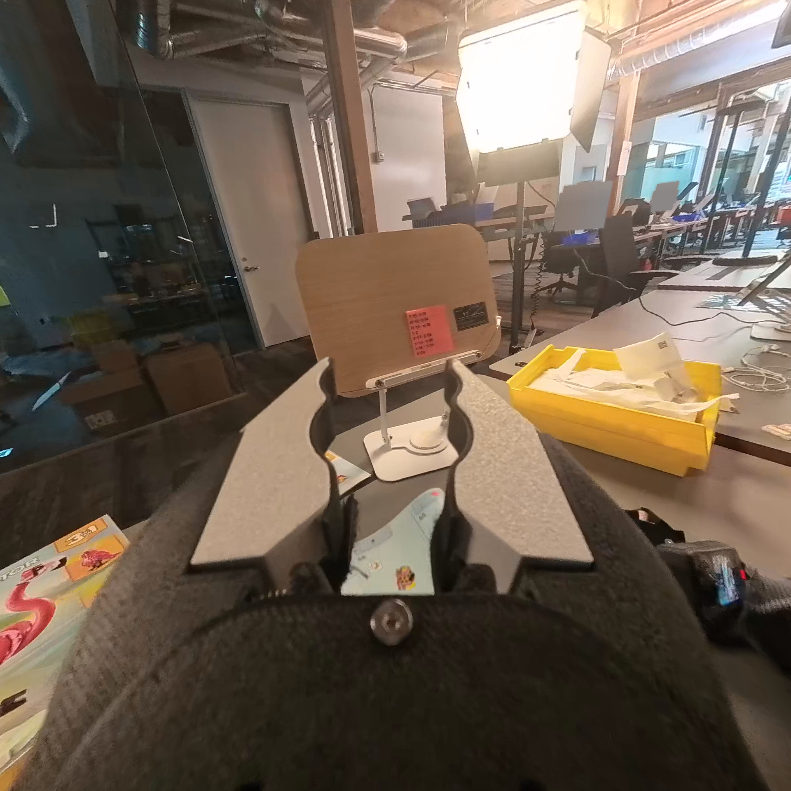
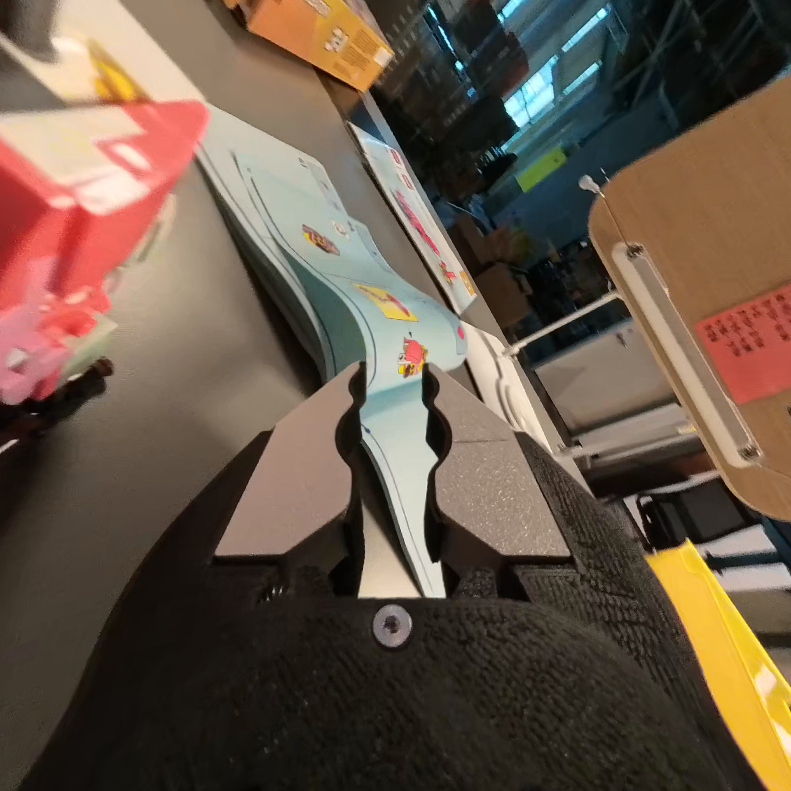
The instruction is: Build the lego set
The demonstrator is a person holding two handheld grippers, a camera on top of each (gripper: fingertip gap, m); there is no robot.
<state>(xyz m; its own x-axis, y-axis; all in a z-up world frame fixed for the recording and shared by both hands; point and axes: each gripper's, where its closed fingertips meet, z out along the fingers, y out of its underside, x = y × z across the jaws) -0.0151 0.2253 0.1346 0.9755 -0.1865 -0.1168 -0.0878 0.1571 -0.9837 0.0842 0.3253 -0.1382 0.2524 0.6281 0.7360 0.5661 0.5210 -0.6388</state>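
paper scraps (image 1: pixel 608 381) fill yellow bin (image 1: pixel 599 423) on table (image 1: pixel 667 501).

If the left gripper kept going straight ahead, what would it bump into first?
Probably the wooden board on its white stand. The left gripper is open with nothing between its fingertips, and they frame the board's lower edge. Depth is hard to judge, so it may pass just above the stand's base first.
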